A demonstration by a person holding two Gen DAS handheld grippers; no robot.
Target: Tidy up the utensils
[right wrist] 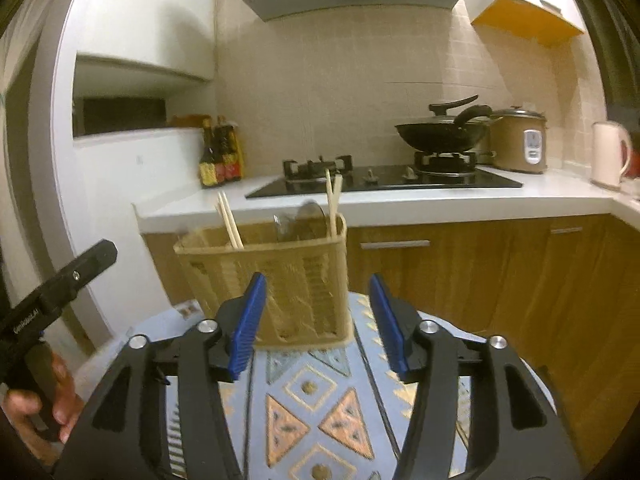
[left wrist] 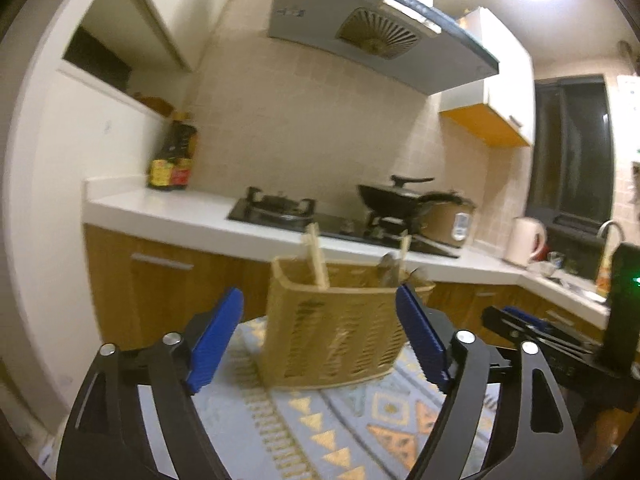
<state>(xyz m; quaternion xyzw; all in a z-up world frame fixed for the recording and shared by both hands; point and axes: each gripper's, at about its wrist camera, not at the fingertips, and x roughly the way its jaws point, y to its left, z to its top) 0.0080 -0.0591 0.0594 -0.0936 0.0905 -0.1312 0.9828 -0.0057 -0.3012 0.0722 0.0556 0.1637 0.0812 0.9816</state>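
A tan woven utensil basket (left wrist: 332, 340) (right wrist: 288, 264) stands on a round table with a blue patterned cloth (left wrist: 340, 432) (right wrist: 320, 400). Wooden chopsticks (left wrist: 316, 260) (right wrist: 230, 220) lean in its left part. A second pair of chopsticks (right wrist: 333, 204) and metal spoons (left wrist: 388, 268) (right wrist: 304, 216) stick up at its right. My left gripper (left wrist: 318, 296) is open, and the basket stands just ahead between the lines of its blue pads, which do not press on it. My right gripper (right wrist: 317, 282) is also open in front of the basket's right half and holds nothing.
Behind the table runs a white counter (right wrist: 400, 204) with a gas hob, a black wok (right wrist: 440, 132), a rice cooker (right wrist: 520, 140), a kettle (right wrist: 610, 152) and sauce bottles (right wrist: 220, 156). Wooden cabinets stand below. A hand (right wrist: 60, 392) holds the left gripper's handle.
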